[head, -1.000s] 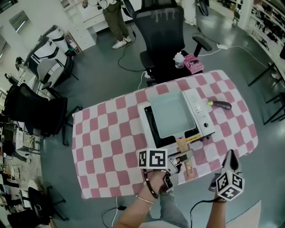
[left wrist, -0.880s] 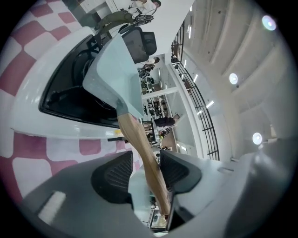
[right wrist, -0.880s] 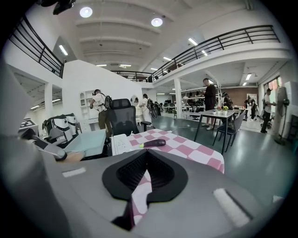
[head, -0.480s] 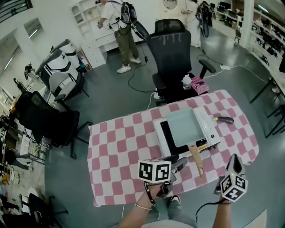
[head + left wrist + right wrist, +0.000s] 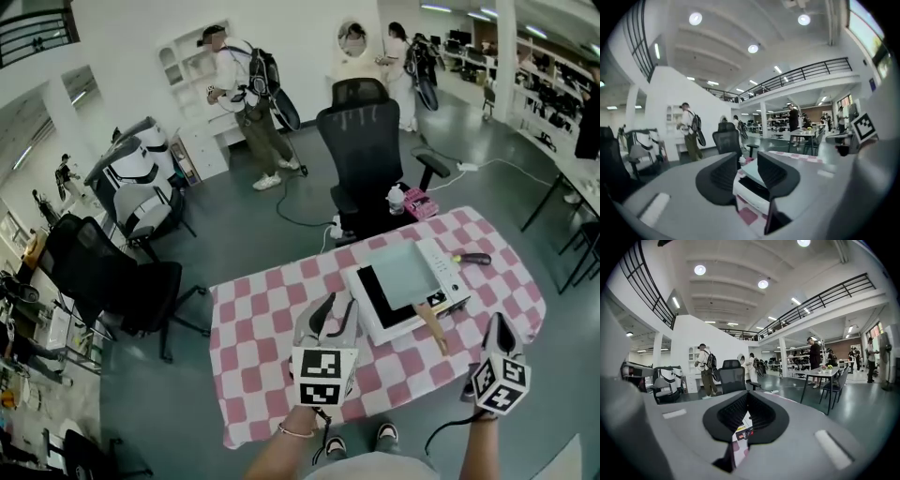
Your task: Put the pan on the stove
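**A Wide Work Hall, Half Office, Half Lab**

It was a big open hall, part office and part robotics lab. A railed gallery (image 5: 806, 75) ran beneath a high ceiling with round lights (image 5: 762, 284). Office chairs (image 5: 366, 141) stood on the grey floor (image 5: 234, 225), and white machines (image 5: 141, 178) sat near the wall. Desks (image 5: 825, 372) filled the far end. People (image 5: 242, 89) with backpacks stood about. One table (image 5: 272, 319) in checked cloth bore a stove (image 5: 450, 277).
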